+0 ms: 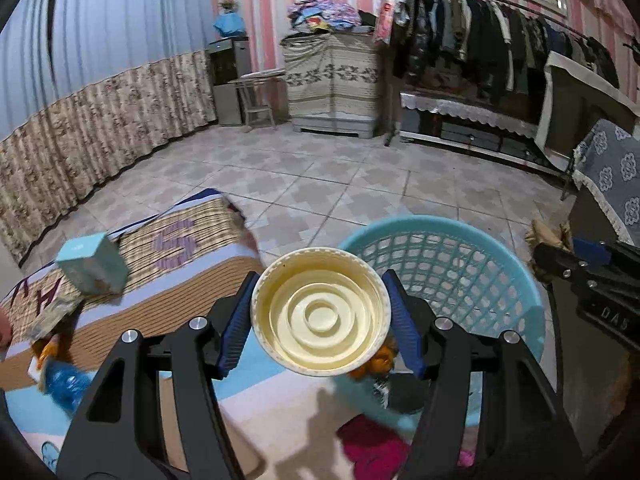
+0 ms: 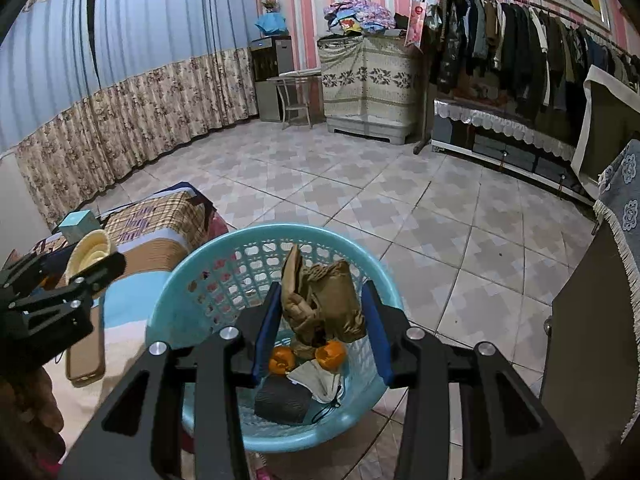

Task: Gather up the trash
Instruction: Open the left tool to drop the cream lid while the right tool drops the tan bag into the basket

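My left gripper (image 1: pixel 320 316) is shut on a cream plastic cup (image 1: pixel 320 312), its ridged base facing the camera, held at the left edge of the blue basket (image 1: pixel 460 248). My right gripper (image 2: pixel 320 316) is shut on a crumpled brown paper bag (image 2: pixel 320 296) and holds it over the basket (image 2: pixel 192 300). In the basket lie orange peels (image 2: pixel 282 360), a white face mask (image 2: pixel 320 382) and a dark grey lump (image 2: pixel 282 402). The left gripper with the cup (image 2: pixel 90 250) shows at the left of the right wrist view.
A bed with a patterned blanket (image 1: pixel 180 264) holds a teal box (image 1: pixel 92 264), a blue crumpled wrapper (image 1: pixel 64 384) and a brown phone-like case (image 2: pixel 86 356). Tiled floor lies beyond, with a clothes rack (image 2: pixel 520 40), a cabinet (image 2: pixel 368 84) and a dark cupboard (image 2: pixel 592 340) at right.
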Available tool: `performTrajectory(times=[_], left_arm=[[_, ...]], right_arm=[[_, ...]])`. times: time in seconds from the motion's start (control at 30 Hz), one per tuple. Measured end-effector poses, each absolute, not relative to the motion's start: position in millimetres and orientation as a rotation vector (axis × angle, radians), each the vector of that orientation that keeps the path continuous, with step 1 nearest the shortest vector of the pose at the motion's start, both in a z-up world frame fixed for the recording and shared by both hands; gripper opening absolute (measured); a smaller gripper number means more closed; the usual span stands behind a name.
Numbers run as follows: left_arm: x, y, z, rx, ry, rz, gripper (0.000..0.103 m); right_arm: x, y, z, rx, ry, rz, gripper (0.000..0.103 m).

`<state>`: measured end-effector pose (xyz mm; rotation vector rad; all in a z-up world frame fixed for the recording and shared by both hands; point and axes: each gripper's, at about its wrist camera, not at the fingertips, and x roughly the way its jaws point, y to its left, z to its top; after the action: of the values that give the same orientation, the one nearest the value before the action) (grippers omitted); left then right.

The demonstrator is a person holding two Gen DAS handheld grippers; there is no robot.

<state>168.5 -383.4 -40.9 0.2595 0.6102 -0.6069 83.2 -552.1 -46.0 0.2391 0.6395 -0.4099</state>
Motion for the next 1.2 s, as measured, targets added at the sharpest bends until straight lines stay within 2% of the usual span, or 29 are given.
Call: performTrajectory(times=[0.23, 0.3, 0.57, 0.7, 0.8, 1.0, 1.03, 1.1, 1.13, 1.17, 1.2], left_arm=[[173.5, -411.3, -40.2, 0.277, 0.598, -0.630, 0.062], [176.0, -410.9, -37.3, 0.264, 0.594, -0.626, 0.070], [187.4, -391.6, -26.6, 0.233, 0.571, -0.571, 0.081], [190.8, -373.2, -17.3, 0.224, 0.550, -0.525, 0.093], [188.5, -356.2, -12.0, 0.229, 0.524, -0.488, 0.097], [185.2, -323.7, -11.4, 0.239, 0.532, -0.409, 0.097], [184.7, -317.3, -11.9, 0.239, 0.534, -0.392, 0.097], [185.2, -305.4, -10.7, 0.227, 0.539, -0.373, 0.097], [185.2, -299.3, -10.6, 0.219, 0.543, -0.367, 0.097], [185.1, -291.4, -10.3, 0.210, 0.548, -0.361, 0.097], [183.8, -286.3, -10.0, 0.208, 0.549, -0.355, 0.097]], right_arm=[[87.6, -561.8, -44.8, 0.235, 0.638, -0.414, 0.041], [89.4, -562.7, -44.2, 0.237, 0.639, -0.413, 0.041], [95.5, -557.2, -46.3, 0.222, 0.653, -0.407, 0.041], [98.5, -551.7, -48.5, 0.220, 0.655, -0.404, 0.041], [100.1, -549.5, -50.3, 0.222, 0.651, -0.402, 0.041], [108.9, -537.7, -53.7, 0.225, 0.641, -0.410, 0.043], [110.5, -535.8, -54.2, 0.229, 0.640, -0.410, 0.045], [112.3, -533.0, -54.9, 0.229, 0.636, -0.417, 0.060], [112.8, -530.3, -54.2, 0.224, 0.626, -0.429, 0.077], [112.9, -530.4, -53.7, 0.220, 0.620, -0.434, 0.082], [113.7, -528.4, -52.7, 0.213, 0.617, -0.443, 0.082]])
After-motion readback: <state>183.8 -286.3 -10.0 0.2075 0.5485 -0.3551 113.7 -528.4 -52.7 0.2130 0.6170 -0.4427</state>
